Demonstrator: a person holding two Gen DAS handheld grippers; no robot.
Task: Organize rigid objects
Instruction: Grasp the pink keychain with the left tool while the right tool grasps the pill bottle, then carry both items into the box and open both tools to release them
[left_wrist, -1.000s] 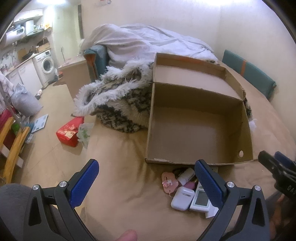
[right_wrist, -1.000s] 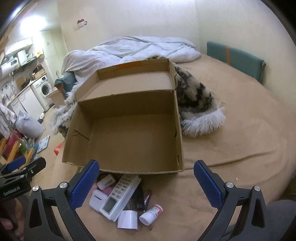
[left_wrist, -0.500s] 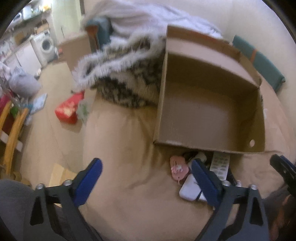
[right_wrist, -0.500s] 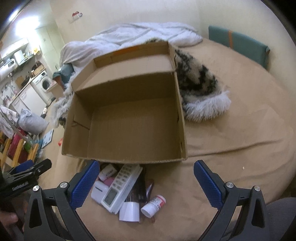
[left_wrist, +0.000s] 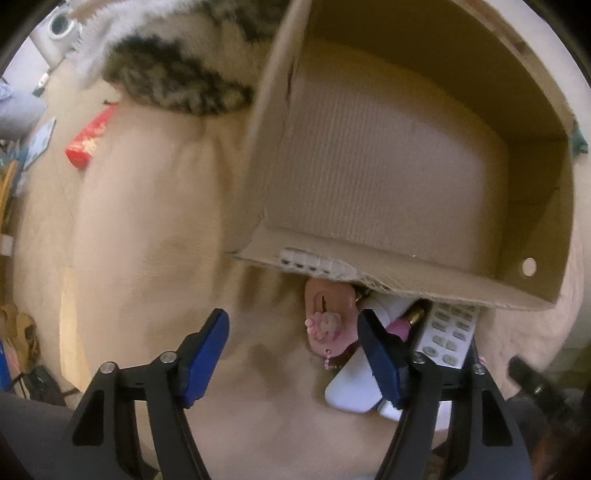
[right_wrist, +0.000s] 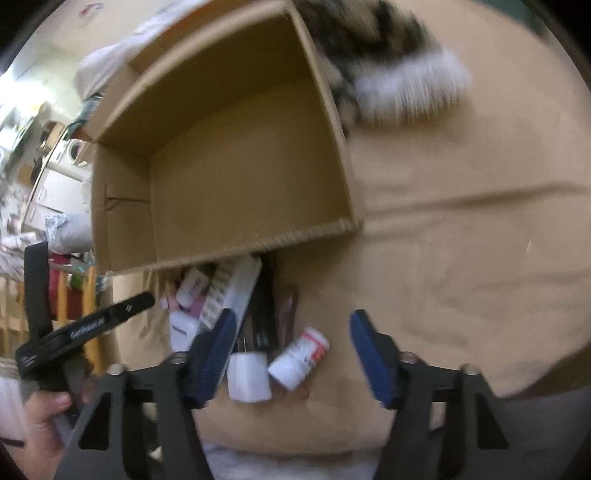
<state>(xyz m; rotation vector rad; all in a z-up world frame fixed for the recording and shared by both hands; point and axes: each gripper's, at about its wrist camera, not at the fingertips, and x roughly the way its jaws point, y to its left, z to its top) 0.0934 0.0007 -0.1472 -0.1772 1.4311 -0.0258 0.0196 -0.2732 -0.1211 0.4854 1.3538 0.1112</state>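
Note:
An empty cardboard box (left_wrist: 388, 177) lies open on the tan bed; it also shows in the right wrist view (right_wrist: 236, 155). A pile of small objects sits at its near edge: a pink charm case (left_wrist: 327, 319), a white earbud case (left_wrist: 351, 387), a white remote (left_wrist: 448, 330), a white charger plug (right_wrist: 247, 376) and a white pill bottle (right_wrist: 299, 358). My left gripper (left_wrist: 293, 356) is open, low over the bed, its right finger beside the pink case. My right gripper (right_wrist: 291, 354) is open, its fingers either side of the plug and bottle.
A furry black-and-white blanket (left_wrist: 173, 81) lies behind the box, also in the right wrist view (right_wrist: 402, 85). A red packet (left_wrist: 90, 136) lies on the floor to the left. The left gripper's handle (right_wrist: 85, 325) shows in the right wrist view.
Both grippers have dropped down and forward towards the pile at the box's near edge. Both stay open. The views are blurred by motion.

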